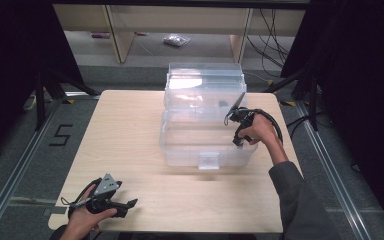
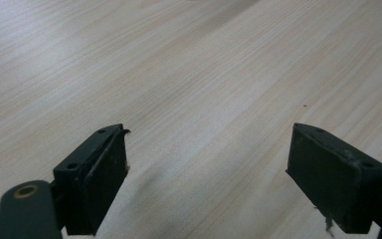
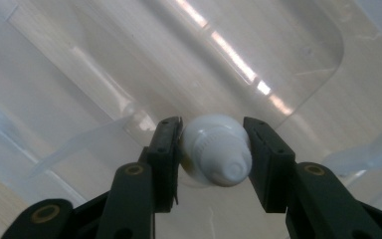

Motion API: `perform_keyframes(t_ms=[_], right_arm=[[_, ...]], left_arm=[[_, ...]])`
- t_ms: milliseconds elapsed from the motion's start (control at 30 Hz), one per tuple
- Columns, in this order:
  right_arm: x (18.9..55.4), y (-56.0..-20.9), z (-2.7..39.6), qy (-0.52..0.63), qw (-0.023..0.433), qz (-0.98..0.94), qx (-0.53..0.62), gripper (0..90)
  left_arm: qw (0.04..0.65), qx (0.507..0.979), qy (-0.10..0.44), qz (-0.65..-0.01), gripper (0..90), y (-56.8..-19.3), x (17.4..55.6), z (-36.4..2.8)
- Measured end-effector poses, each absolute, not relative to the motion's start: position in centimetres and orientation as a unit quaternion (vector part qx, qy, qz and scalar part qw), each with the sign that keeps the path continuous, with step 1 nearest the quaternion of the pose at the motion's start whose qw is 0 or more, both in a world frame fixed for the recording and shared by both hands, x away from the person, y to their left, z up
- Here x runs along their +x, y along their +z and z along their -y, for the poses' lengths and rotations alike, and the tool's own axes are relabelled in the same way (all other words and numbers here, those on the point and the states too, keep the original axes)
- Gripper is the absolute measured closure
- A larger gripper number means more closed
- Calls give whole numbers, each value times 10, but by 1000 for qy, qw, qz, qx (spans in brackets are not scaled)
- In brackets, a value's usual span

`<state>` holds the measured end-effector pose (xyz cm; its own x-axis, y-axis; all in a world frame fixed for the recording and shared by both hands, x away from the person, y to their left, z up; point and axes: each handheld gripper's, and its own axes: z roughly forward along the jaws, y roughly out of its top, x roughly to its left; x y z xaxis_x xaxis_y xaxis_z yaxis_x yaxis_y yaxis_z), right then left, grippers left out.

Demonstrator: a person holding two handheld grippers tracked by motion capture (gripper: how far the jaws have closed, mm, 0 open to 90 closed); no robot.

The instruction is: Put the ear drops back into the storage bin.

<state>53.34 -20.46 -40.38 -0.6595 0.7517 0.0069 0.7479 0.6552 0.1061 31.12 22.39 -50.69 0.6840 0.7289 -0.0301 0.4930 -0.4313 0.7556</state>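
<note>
Jaws of the right gripper (image 3: 213, 149) clamp a white bulb (image 3: 215, 155) by its sides, base toward the camera, above the clear bin (image 1: 180, 145), apparently to lower it inside. Well short of the bin, the left gripper (image 2: 206, 164) idles on the worktop (image 1: 130, 130), jaws apart and empty.

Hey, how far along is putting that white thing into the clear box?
Done: the clear plastic box stands open, lid up, and the right gripper is shut on a white bulb-like object. In hand: it holds that object over the box's inside. Left: setting it down and letting go. The left gripper waits open over the table.
</note>
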Motion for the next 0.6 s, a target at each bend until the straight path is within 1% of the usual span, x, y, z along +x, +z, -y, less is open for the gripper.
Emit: perform_keyframes(t_ms=[67,100,233,367,467,600], right_arm=[[535,-409,206,53,20,-911,409,603],[537,-411,208,56,23,-920,387,603],[537,-417,209,51,22,-914,401,603],[537,-420,206,48,9,-905,422,603],[539,-425,209,52,15,-915,400,603],[539,-427,209,47,16,-911,409,603]], left_arm=[[387,832,152,-367,153,-507,311,-224],[387,832,152,-367,153,-507,311,-224],[386,833,152,-367,153,-507,311,-224],[386,833,152,-366,153,-507,311,-224],[386,833,152,-367,153,-507,311,-224],[387,831,149,-371,153,-507,311,-224]])
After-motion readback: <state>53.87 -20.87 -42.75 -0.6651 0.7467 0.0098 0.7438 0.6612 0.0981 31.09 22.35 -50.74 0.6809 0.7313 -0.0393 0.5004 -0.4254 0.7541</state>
